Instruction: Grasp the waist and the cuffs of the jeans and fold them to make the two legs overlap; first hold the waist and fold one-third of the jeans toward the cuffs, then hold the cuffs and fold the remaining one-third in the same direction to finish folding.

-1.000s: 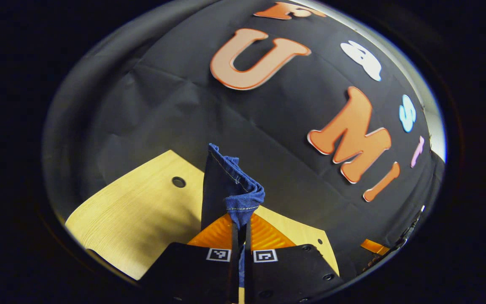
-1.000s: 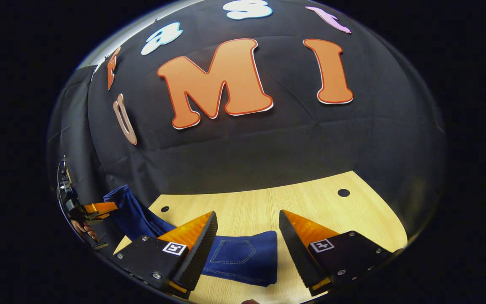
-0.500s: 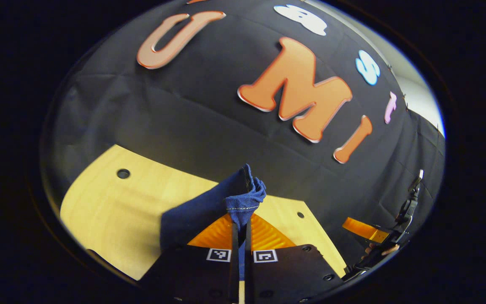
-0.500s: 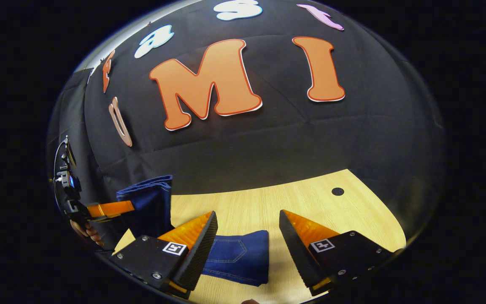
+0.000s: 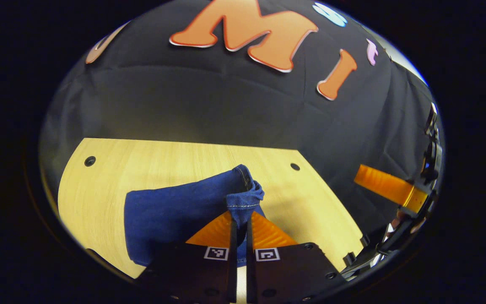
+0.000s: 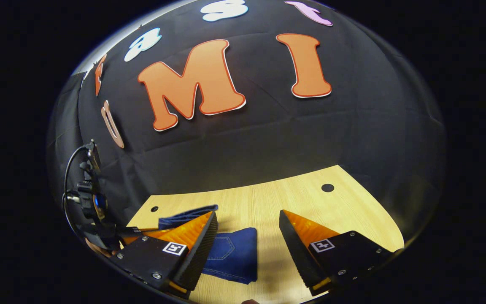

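Denim cuffs (image 5: 245, 200) pinched in left tongs (image 5: 239, 221); right tongs (image 6: 248, 221) gape.

A pale wooden table (image 6: 268, 202) carries folded blue jeans (image 6: 234, 253).

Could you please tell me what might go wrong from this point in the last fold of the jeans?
1. The left tongs pinch just a small bunched bit of the dark blue denim jeans at the hem; it could slip out before the flap is laid flat.
2. The right tongs hang open above the folded part, pressing nothing, so the stack on the light wooden table could shift or land crooked.
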Demonstrator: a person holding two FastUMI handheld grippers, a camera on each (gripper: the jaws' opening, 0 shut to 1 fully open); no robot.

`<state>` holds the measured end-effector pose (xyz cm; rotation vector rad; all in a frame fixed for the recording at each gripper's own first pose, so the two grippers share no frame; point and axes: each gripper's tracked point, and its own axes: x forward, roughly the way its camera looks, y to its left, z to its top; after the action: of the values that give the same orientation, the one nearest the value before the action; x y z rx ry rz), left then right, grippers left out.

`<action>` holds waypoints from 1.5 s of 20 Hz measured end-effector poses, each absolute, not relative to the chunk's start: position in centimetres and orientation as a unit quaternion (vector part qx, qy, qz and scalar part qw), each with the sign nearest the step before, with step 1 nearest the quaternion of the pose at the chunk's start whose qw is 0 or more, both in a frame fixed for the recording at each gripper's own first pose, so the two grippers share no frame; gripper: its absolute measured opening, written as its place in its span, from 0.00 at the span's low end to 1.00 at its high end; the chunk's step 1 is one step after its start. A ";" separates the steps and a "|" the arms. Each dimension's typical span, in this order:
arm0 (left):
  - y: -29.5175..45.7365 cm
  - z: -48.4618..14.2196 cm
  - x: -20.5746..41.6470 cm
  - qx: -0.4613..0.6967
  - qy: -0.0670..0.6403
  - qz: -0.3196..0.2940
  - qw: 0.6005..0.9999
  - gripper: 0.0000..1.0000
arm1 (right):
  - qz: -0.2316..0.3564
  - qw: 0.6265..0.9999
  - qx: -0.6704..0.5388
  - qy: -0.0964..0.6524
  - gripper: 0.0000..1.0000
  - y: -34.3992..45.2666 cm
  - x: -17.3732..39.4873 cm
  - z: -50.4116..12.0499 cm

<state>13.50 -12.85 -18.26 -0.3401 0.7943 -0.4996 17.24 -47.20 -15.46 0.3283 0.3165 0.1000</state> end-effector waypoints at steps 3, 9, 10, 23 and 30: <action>-14.4 -18.6 11.1 -0.153 0.401 -0.266 0.863 0.16 | 0.049 0.972 0.165 0.159 0.92 -47.4 17.3 -15.9; -15.3 -14.9 10.3 -0.147 0.353 -0.312 0.870 0.76 | 0.049 0.973 0.166 0.152 0.92 -47.0 17.5 -15.4; -14.7 -14.3 10.7 -0.144 0.343 -0.306 0.876 0.82 | 0.050 0.974 0.163 0.148 0.92 -46.7 17.6 -15.2; -1.3 -4.7 15.1 -0.094 0.159 -0.159 0.970 0.95 | 0.050 0.994 0.079 0.056 0.92 -42.7 17.8 -8.6; 5.7 -0.1 14.1 -0.079 0.075 -0.090 0.990 0.98 | 0.028 0.998 0.047 -0.015 0.93 -42.3 17.0 -4.1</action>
<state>14.09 5.70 -0.05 -0.1587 0.1504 -0.1813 16.96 -42.29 -4.15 0.0945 -0.0298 0.0555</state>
